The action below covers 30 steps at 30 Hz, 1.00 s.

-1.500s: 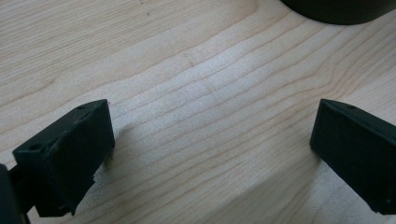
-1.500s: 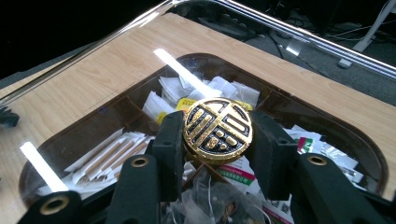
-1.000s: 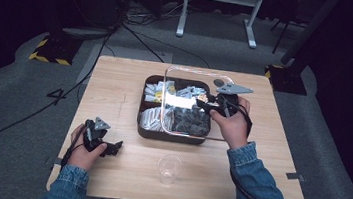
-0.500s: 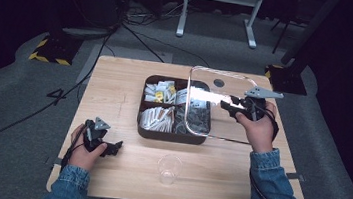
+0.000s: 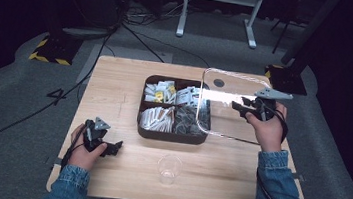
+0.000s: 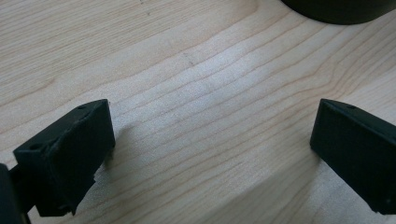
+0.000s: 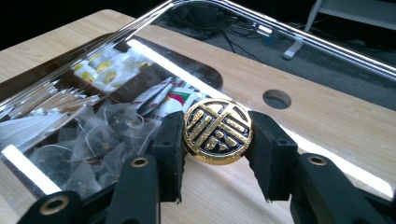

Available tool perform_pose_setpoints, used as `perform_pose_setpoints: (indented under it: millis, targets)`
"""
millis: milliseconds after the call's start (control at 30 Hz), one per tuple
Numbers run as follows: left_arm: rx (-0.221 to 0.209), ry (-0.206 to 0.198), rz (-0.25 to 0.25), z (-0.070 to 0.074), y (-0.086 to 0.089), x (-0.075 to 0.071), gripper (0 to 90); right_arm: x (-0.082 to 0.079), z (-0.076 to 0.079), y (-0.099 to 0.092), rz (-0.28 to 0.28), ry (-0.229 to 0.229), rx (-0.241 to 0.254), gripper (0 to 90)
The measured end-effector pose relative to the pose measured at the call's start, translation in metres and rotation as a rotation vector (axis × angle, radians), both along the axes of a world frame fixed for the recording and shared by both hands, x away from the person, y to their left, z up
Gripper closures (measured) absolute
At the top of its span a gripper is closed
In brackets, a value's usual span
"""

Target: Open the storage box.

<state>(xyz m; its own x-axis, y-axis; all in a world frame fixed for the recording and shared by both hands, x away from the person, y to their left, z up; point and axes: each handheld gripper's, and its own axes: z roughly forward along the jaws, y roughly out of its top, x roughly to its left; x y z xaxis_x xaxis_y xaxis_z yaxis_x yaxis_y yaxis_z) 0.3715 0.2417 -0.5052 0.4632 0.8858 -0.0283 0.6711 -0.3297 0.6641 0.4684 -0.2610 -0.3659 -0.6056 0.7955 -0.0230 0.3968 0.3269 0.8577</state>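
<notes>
Right gripper view: the right gripper (image 7: 217,140) is seen clamped on the gold-and-black knob (image 7: 217,131) of the clear lid (image 7: 327,112), since that knob is the only handle offered; the lid is held lifted and tilted, shifted to the right of the compartment tray (image 5: 170,135), so that the sachets and tea bags (image 5: 165,118) are uncovered; the left gripper (image 5: 102,141), jaws wide apart with nothing between, is rested on the table (image 5: 116,80) left of the tray; a plastic cup (image 5: 168,169) stands in front of the tray.
</notes>
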Motion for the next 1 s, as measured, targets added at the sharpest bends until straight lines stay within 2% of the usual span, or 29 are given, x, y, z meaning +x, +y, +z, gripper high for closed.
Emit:
perform_pose_setpoints:
  millis: [167,467,567,1000]
  targets:
    - [0.0,-0.001,-0.001,0.0,0.0,0.0,0.2,0.002,-0.006,-0.016,-0.04,0.018,0.008,58.5]
    - [0.0,-0.001,-0.009,0.0,0.001,0.001,0.3,0.007,-0.023,-0.037,-0.096,0.019,-0.009,58.5]
    - [-0.001,-0.001,-0.011,0.0,0.001,0.001,0.4,0.008,-0.027,-0.045,-0.121,0.025,-0.002,58.5]
    - [0.001,-0.001,-0.017,0.0,0.0,0.002,0.1,0.017,-0.048,-0.066,-0.191,0.068,-0.021,58.5]
